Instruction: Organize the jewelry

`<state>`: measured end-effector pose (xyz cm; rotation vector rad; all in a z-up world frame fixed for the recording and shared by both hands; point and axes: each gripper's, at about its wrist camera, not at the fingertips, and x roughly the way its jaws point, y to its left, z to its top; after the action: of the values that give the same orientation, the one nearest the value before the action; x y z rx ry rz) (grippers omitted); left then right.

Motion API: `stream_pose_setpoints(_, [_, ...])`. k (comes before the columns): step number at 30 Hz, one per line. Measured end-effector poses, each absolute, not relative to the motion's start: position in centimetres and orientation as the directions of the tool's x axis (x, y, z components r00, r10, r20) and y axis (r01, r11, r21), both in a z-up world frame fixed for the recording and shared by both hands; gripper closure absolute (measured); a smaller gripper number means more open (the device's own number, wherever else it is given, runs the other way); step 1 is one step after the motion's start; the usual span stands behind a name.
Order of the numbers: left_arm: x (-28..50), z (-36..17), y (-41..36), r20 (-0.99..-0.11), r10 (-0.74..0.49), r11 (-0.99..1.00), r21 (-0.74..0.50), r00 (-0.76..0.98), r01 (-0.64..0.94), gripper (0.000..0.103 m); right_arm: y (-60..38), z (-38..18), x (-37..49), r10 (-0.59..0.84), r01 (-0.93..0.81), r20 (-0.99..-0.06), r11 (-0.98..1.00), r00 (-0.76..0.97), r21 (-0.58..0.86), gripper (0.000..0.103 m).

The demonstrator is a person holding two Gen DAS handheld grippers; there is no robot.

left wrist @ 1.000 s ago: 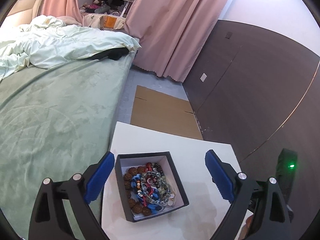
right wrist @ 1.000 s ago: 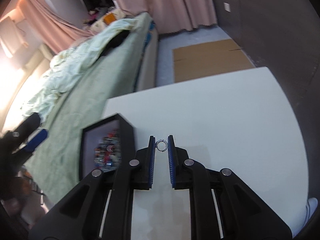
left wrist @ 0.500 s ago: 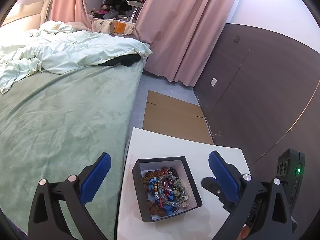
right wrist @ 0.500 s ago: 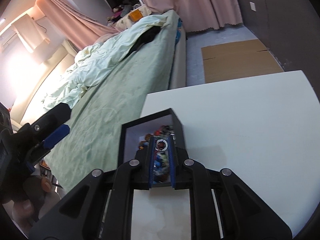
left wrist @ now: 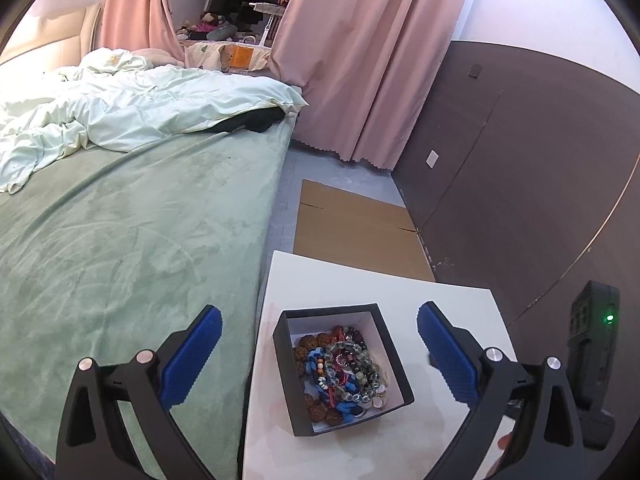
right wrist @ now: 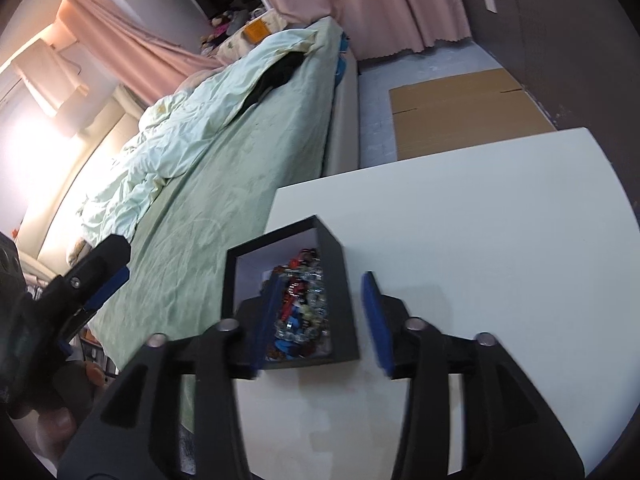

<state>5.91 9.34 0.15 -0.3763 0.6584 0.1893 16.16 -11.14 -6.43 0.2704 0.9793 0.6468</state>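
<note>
A black box with a white lining (left wrist: 394,364) (right wrist: 344,300) stands on the white table (left wrist: 452,300) (right wrist: 480,240) near its left edge. It holds a heap of bead bracelets and cords (left wrist: 340,364) (right wrist: 298,312). My left gripper (left wrist: 318,354) is open and empty, hanging above the box with its blue pads to either side. My right gripper (right wrist: 320,320) is open and empty just over the box's right wall. The small silver ring is not visible between its pads.
A bed with a green cover (left wrist: 120,248) and a pale duvet (left wrist: 132,112) runs along the table's left side. Flat cardboard (left wrist: 360,228) lies on the floor beyond the table. A dark panelled wall (left wrist: 520,160) stands on the right, pink curtains (left wrist: 360,60) at the back.
My right gripper carried a small silver ring leftward over the box, then opened; the ring is gone from its pads. My left gripper stayed open and shifted left.
</note>
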Motion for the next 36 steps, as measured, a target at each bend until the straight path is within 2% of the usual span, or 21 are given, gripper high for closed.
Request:
stream_pose_setpoints(1, [5.9, 0.1, 9.2, -0.628, 0.051, 0.916, -0.280, 0.776, -0.286, 0.008, -11.8, -5.9, 15.8, 0.611, -0.379, -0.668, 0.790, 0.425, 0.482, 0.007])
stream_pose_setpoints(2, [5.9, 0.1, 9.1, -0.629, 0.049, 0.917, -0.280, 0.776, -0.285, 0.008, -12.3, -5.5, 15.6, 0.605, -0.379, -0.659, 0.795, 0.446, 0.473, 0.007])
stream_pose_setpoints(16, [5.2, -0.6, 4.6, -0.637, -0.001, 0.956, -0.226, 0.771, -0.185, 0.008, -18.3, -4.1, 14.6, 0.550, -0.317, -0.683, 0.835, 0.481, 0.449, 0.005])
stream_pose_setpoints(36, [2.2, -0.7, -0.3, -0.602, -0.049, 0.980, -0.182, 0.797, -0.077, 0.008, -23.4, -2.2, 10.4, 0.527, -0.355, -0.673, 0.849, 0.519, 0.391, 0.005])
